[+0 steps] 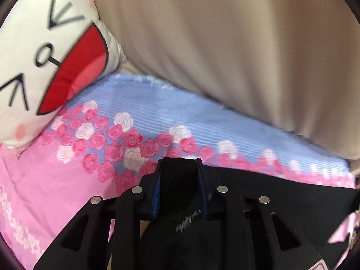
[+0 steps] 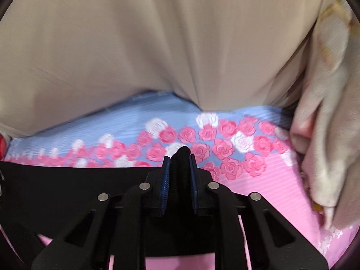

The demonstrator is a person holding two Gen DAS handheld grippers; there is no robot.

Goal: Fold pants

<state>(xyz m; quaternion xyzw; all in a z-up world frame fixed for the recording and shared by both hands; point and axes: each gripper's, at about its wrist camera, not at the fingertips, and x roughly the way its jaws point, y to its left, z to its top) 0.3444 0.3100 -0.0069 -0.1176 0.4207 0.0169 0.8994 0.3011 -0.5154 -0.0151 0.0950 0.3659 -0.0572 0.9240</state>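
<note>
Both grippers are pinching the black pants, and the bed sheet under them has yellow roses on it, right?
Nearly. The left gripper and the right gripper do each pinch the black pants, but the roses on the bed sheet are pink and white, not yellow. Both wrist views show that.

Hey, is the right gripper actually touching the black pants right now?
Touching. The right wrist view shows the right gripper with black pants fabric bunched between its blue pads, which press on it from both sides.
</note>
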